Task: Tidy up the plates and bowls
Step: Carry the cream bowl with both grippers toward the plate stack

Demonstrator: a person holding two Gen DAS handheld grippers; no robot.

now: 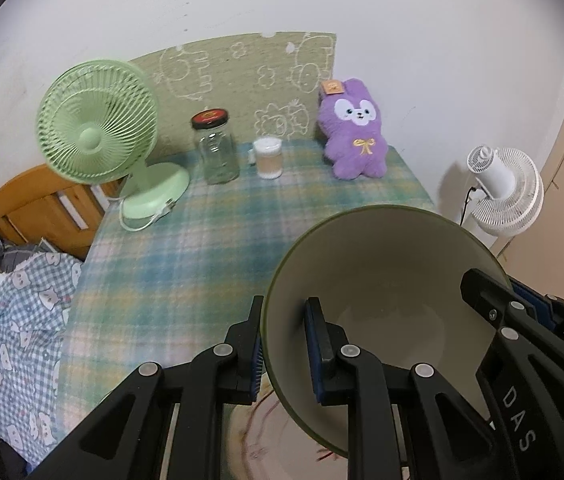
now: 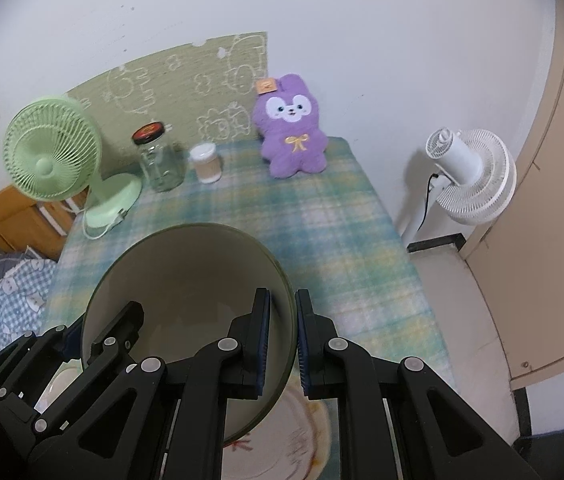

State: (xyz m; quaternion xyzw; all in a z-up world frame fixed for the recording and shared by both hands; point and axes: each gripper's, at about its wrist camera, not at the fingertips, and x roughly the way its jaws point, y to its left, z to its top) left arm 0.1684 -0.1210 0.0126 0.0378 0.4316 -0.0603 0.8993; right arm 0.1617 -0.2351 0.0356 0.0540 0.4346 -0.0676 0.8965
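Note:
A green bowl with a cream inside (image 1: 382, 280) (image 2: 189, 276) is held up over the near edge of the plaid-covered table (image 1: 201, 264) by both grippers. My left gripper (image 1: 286, 344) is shut on its left rim, one finger inside and one outside. My right gripper (image 2: 282, 340) is shut on its right rim; it also shows at the right of the left wrist view (image 1: 494, 304). Under the bowl lies a cream plate with a red pattern (image 2: 298, 440) (image 1: 257, 432), mostly hidden.
At the back of the table stand a green desk fan (image 1: 97, 140), a glass jar with a black lid (image 1: 217, 148), a small lidded cup (image 1: 267, 158) and a purple plush rabbit (image 1: 356, 132). A white floor fan (image 2: 470, 176) stands right of the table. A bed lies to the left.

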